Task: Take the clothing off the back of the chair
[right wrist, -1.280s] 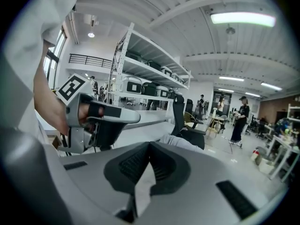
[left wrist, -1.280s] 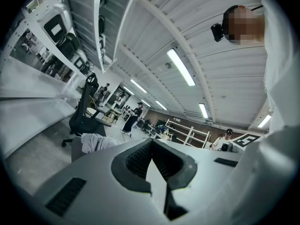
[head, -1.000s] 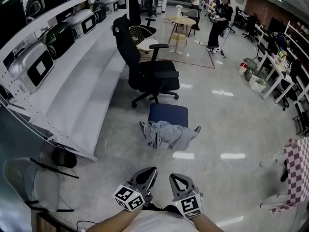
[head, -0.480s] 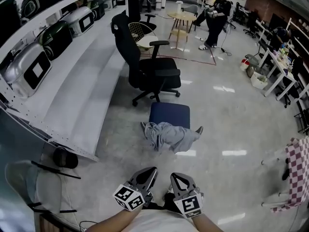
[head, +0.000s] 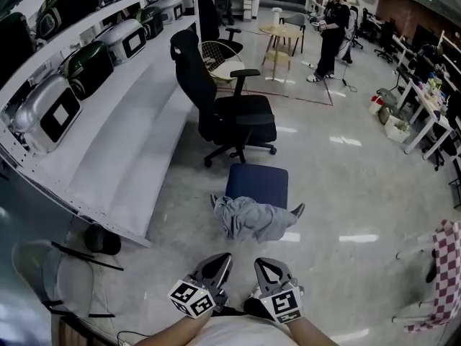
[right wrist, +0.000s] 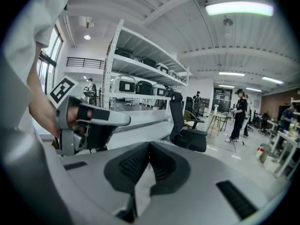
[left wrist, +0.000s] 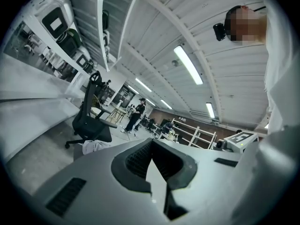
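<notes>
White shelving rack (head: 122,150) runs along the left. Black swivel office chair (head: 234,117) stands beside it, and I see it lower in the head view than a second ago. Blue padded chair (head: 257,184) sits just in front of the office chair and is also closer now. Crumpled grey clothing (head: 252,218) is bunched against the blue chair's near edge, untouched and well apart from both grippers. Left gripper (head: 225,258) has its jaws closed with nothing between them. Right gripper (head: 260,264) is the same, closed and empty. Both sit side by side at the bottom of the head view, as before.
</notes>
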A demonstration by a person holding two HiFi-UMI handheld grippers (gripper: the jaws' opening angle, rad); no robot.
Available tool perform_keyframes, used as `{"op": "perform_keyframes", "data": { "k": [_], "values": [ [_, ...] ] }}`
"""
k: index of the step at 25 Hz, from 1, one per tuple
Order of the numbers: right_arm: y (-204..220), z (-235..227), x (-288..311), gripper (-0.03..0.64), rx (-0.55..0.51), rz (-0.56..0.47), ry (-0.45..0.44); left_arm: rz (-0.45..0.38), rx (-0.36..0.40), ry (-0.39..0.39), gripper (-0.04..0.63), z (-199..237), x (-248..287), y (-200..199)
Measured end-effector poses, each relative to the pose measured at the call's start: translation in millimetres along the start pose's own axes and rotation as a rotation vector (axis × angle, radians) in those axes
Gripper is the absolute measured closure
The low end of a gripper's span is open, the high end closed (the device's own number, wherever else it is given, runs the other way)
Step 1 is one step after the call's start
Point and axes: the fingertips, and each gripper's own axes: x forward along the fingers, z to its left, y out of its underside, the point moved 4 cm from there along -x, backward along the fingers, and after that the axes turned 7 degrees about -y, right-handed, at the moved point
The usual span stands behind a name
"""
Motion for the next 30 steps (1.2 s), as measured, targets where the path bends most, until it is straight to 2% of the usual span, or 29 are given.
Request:
{"op": "perform_keyframes", "data": {
  "k": [5,11,15,19,25,28,30],
  "values": [
    [7.0,-28.7,-3.6,0.600,-0.008,0.001,-0.035,-0.011,0.005,-0.027,0.587,-11.5,29.4,6.3],
    [21.6,-62.8,0.5,0.600,0.008,-0.004,-0.032,-0.019,0.026,-0.072,0.588,-17.8,53.8,6.6],
    [33.2,-69.4,12.0,0.598,0.018,0.034,-0.012,-0.002,0.016,-0.075,0.588,-10.6,58.8,5.3],
    [38.5,-80.5,16.6,0.598,0.038,0.072,0.027,0.011,0.027,-0.044,0.588,-12.1,66.4,-1.4],
    [53.7,-85.3,32.5,0.597,0.057,0.153,0.067,0.016,-0.004,-0.049,0.588,8.8,63.3,-3.5],
    [63.7,-88.3,39.7,0.545,0.066,0.196,0.068,0.006,0.005,-0.050,0.588,14.0,63.5,-11.2],
    [67.6,-89.5,44.2,0.537,0.072,0.210,0.075,0.001,0.005,-0.050,0.587,18.6,62.6,-13.8]
  ]
}}
